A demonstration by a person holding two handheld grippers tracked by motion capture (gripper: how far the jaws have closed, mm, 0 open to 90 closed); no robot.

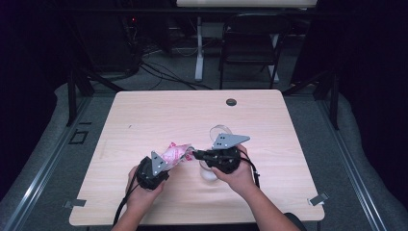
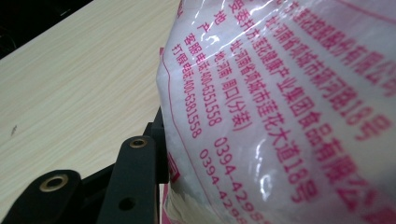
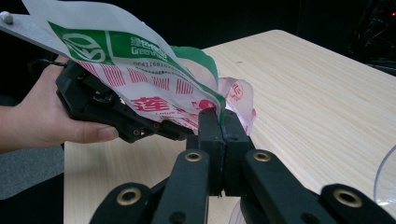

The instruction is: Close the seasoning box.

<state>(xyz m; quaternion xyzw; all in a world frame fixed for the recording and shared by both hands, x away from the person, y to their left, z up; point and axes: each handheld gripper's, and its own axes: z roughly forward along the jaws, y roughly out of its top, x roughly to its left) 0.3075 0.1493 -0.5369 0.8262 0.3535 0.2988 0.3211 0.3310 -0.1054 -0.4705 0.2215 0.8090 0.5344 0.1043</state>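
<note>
The right gripper has its jaws pinched tight on the torn top edge of a plastic bag, and the left gripper clamps the bag's body from the other side, so the pouch hangs between the two above the tabletop, just beside a clear glass. In the left gripper view the bag shows glossy film printed in pink over white grains. It looks soft, crinkly and slippery, with loose contents that would shift and sag; the weight seems modest. A grip on the body carries the load best, while the thin lip would likely stretch or tear if pulled hard. The glass appears fragile and easy to tip. The tabletop is pale wood grain, smooth and level. Beyond it stand a dark folding chair, cables on the floor and black curtains.
</note>
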